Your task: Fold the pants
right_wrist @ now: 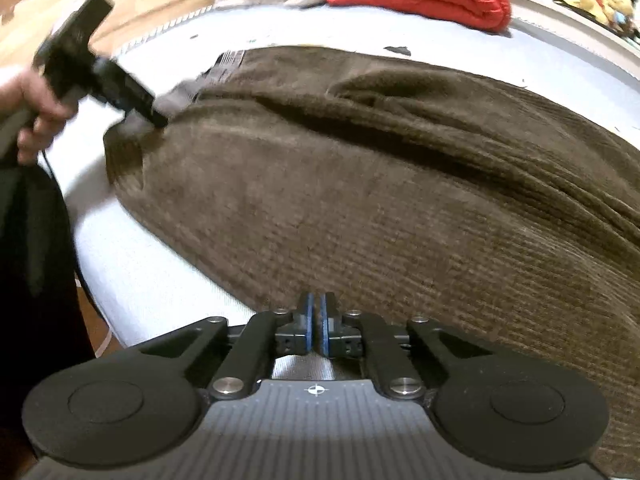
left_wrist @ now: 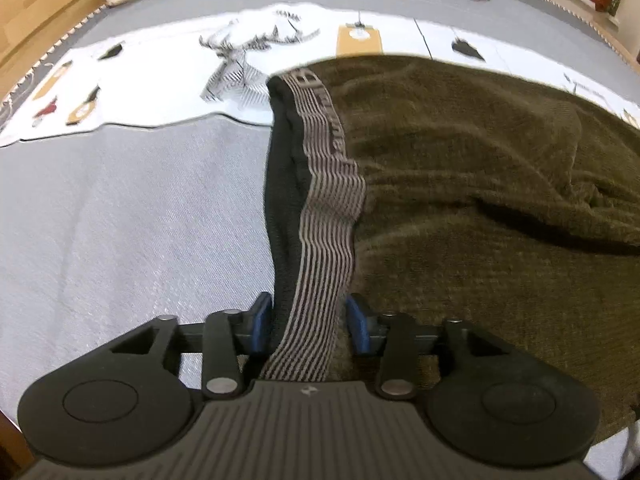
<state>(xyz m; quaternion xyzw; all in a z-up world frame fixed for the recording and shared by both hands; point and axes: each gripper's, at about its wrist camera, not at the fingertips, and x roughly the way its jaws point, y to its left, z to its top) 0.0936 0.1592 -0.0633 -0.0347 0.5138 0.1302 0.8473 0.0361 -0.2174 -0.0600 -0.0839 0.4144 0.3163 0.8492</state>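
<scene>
Brown pants (left_wrist: pixel 480 184) are lying spread across a grey bedspread (left_wrist: pixel 128 216). The left gripper (left_wrist: pixel 310 326) is straddling the striped waistband (left_wrist: pixel 320 240), its blue pads standing apart on either side. The right gripper (right_wrist: pixel 317 330) is hovering at the pants' near edge, fingers pressed almost together, holding nothing visible.

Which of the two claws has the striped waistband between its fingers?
The left claw: the striped waistband runs between its spread fingers; the right claw is shut.
</scene>
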